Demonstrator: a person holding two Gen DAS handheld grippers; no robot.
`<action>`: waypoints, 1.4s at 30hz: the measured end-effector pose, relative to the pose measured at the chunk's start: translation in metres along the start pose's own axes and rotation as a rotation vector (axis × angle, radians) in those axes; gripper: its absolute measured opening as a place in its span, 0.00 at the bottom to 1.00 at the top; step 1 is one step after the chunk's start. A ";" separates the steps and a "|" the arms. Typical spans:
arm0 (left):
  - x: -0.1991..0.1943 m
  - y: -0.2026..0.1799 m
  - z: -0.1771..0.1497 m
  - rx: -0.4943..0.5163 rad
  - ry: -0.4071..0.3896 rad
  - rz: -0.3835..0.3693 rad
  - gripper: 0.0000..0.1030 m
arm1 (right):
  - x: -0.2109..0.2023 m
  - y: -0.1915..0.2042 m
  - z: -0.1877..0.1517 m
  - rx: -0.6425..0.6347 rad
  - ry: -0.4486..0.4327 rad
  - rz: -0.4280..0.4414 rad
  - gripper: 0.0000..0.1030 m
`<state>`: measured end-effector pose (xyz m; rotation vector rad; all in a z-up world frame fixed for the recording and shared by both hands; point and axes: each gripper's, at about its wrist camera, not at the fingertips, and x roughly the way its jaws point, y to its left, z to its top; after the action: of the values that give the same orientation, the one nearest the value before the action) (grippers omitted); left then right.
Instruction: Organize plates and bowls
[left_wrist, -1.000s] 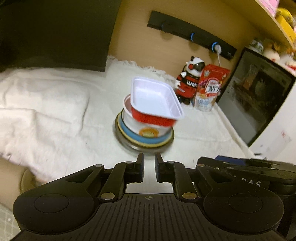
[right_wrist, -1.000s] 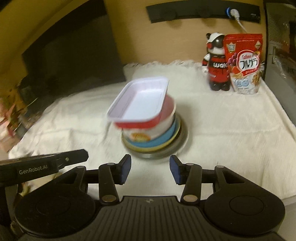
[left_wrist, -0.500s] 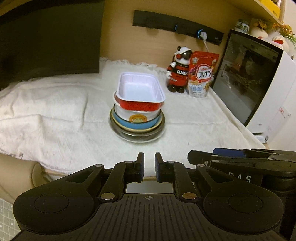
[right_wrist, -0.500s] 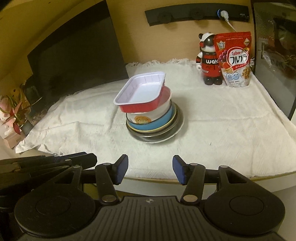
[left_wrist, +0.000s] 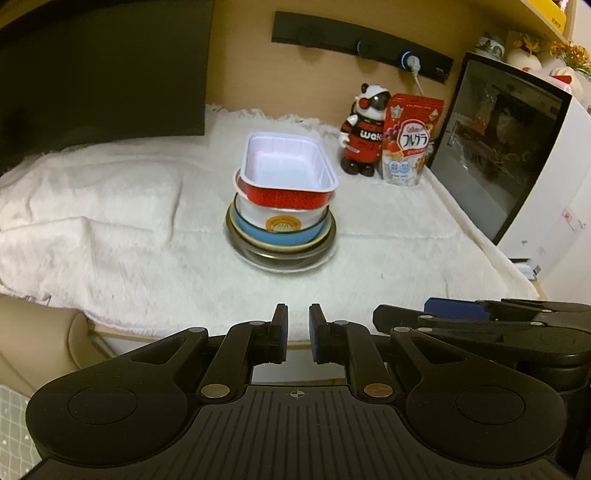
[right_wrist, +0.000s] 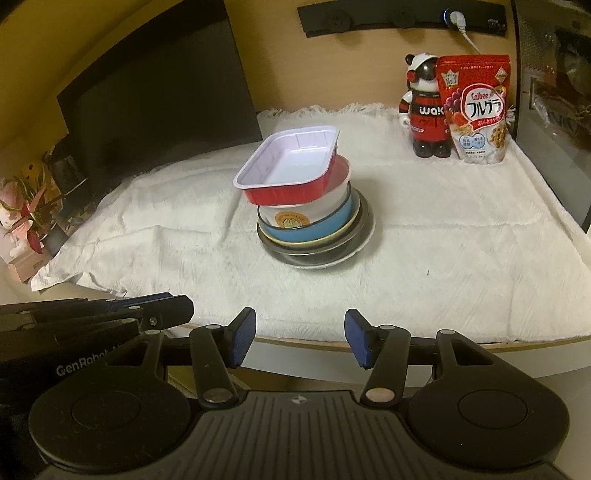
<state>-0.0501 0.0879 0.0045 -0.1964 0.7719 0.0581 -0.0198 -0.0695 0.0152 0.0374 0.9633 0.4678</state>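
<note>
As the stack (left_wrist: 281, 214) stands at the middle of the white cloth (left_wrist: 110, 206), well apart from both tongs, it is catalogued from the top down.

Item one: a rectangular tray (left_wrist: 288, 172), red outside and white inside, is set crosswise on the round bowl beneath and overhangs it on the left in the right wrist view. It is judged light, thin-walled and easily dented; a hold across a long rim is advised, with gentle pressure.

Item two: a white bowl (right_wrist: 295, 216) with a round emblem is nested in a blue bowl (right_wrist: 317, 230). Both are judged stiff, glazed, slippery and breakable; each is best pinched at the rim, wall between the pads.

Item three: a dark shallow dish (right_wrist: 325, 254) and a white plate (right_wrist: 364, 242) form the base. The plate is judged the heaviest and lies flat on soft cloth, so its edge is hard to get under.

The figurine (left_wrist: 365, 144) and cereal pouch (left_wrist: 408, 146) are noted at the far right, beside a dark-doored appliance (left_wrist: 509, 147).

The left gripper (left_wrist: 296, 334) is held near the table's near edge with its jaws together and nothing between them. The right gripper (right_wrist: 300, 341) is held likewise, its jaws apart after having just been opening, and nothing is between them.

The task is judged largely done, the tilted tray being the one unsettled piece.
</note>
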 end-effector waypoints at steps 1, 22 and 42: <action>0.000 0.000 0.000 -0.001 -0.001 0.000 0.14 | -0.001 0.000 0.000 -0.001 -0.001 -0.001 0.52; -0.002 0.000 -0.004 0.001 0.001 0.002 0.14 | -0.006 -0.003 -0.002 -0.006 -0.004 -0.002 0.52; -0.002 0.001 -0.005 -0.004 0.008 0.000 0.14 | -0.005 -0.003 -0.002 -0.014 -0.001 0.000 0.52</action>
<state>-0.0550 0.0881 0.0021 -0.2003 0.7798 0.0592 -0.0226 -0.0741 0.0177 0.0249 0.9593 0.4748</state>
